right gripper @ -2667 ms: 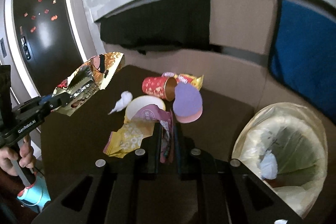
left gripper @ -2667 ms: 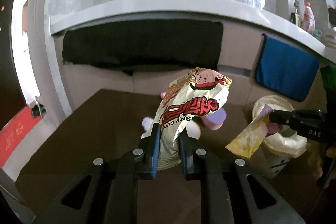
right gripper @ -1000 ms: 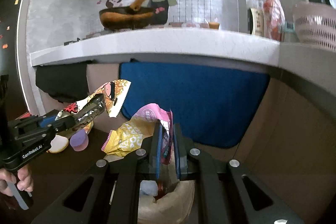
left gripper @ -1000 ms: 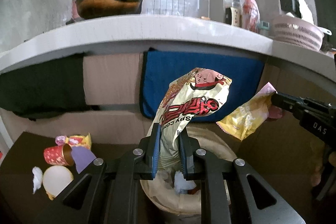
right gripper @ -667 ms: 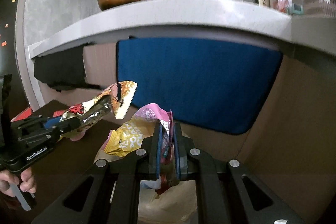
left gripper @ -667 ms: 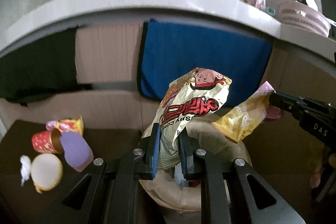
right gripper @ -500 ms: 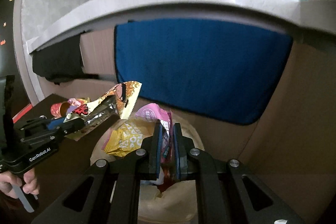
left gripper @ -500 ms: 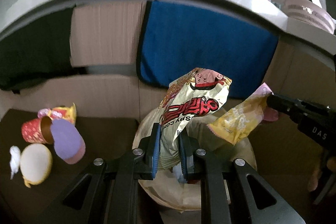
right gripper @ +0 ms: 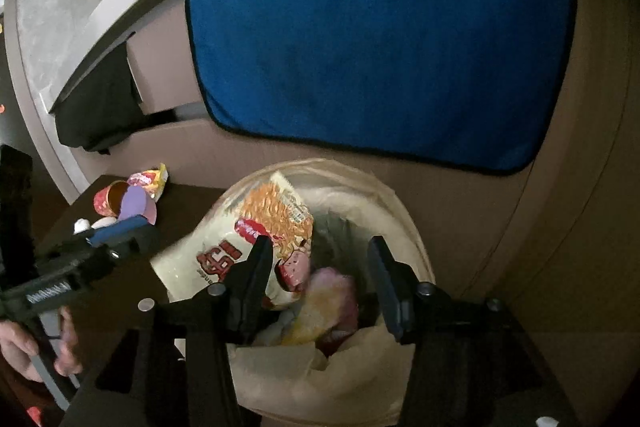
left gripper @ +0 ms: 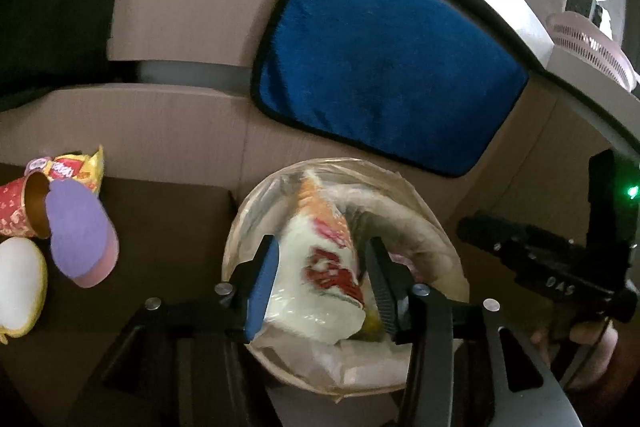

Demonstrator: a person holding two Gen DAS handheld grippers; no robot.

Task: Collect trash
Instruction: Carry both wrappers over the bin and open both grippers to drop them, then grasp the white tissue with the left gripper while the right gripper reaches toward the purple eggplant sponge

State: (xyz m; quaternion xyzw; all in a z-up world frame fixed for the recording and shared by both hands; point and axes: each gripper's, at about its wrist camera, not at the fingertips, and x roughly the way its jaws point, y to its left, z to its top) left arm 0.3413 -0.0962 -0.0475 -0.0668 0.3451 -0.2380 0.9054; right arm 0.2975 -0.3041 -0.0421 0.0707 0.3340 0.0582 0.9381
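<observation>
Both grippers hover over the lined trash bin (left gripper: 440,227), and their jaws are opening. My left gripper (left gripper: 322,283) is open; the cream and red snack bag (left gripper: 320,267) drops loose between its fingers into the bin. My right gripper (right gripper: 320,283) is open too, and the yellow and pink wrapper (right gripper: 328,303) lies free below it inside the bin (right gripper: 404,227). In the right wrist view the snack bag (right gripper: 248,227) leans on the bin's left rim, with the left gripper (right gripper: 132,231) beside it. The right gripper (left gripper: 468,227) shows at the right of the left wrist view.
On the dark table (left gripper: 168,227) left of the bin lie a red paper cup (left gripper: 16,211), a purple lid (left gripper: 76,231), a white lid (left gripper: 20,283) and a yellow wrapper (left gripper: 76,167). A blue cloth (left gripper: 380,59) hangs on the cabinet behind the bin.
Both grippers came down over the bin and opened. The snack bag left the left gripper and the yellow and pink wrapper left the right one; both dropped into the bin.
</observation>
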